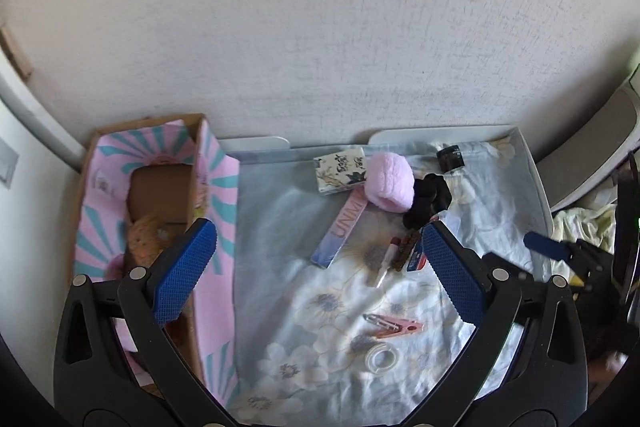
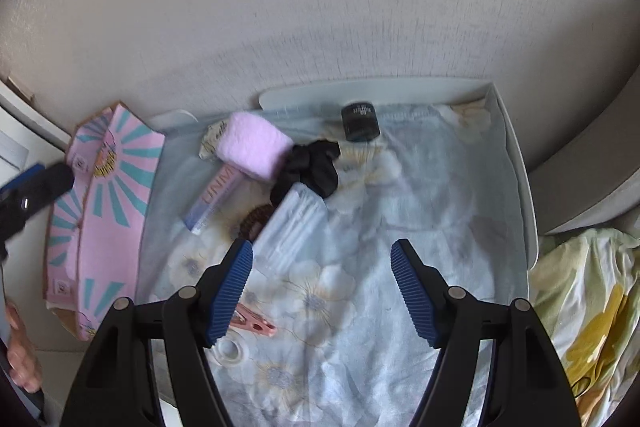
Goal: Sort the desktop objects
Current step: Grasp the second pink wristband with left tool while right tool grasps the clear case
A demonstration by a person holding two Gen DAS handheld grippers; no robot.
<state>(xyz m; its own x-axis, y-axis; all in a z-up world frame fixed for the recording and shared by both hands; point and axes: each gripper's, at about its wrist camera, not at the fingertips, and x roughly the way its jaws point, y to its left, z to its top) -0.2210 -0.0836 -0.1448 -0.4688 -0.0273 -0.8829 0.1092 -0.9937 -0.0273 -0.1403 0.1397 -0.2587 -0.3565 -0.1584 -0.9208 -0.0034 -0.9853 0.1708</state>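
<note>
- Left wrist view: the left gripper (image 1: 320, 259) stands wide with nothing between its pads, over the seam where the pink box (image 1: 160, 211) meets the flowered cloth (image 1: 280, 211).
- The clutter lies ahead and to the right of these fingers: a UNM tube (image 1: 340, 233), a pink puff (image 1: 390, 181) and a black scrunchie (image 1: 428, 197). The tube's long axis runs diagonally, its near end towards the box. A pink peg (image 1: 394, 325) and a tape roll (image 1: 382, 357) lie nearer, between the fingers' lines.
- The right gripper shows only at the right edge here.
- Right wrist view: the right gripper (image 2: 322, 287) stands half-wide and empty above bare cloth. A clear packet (image 2: 290, 227) lies just off its left fingertip, slanting up and right; the peg sits under that finger.
- Judgement: the box lies on the left hand's side, so that hand looks nearer for drop-offs, while the right hand is nearer the packet and jar (image 2: 360, 123).
</note>
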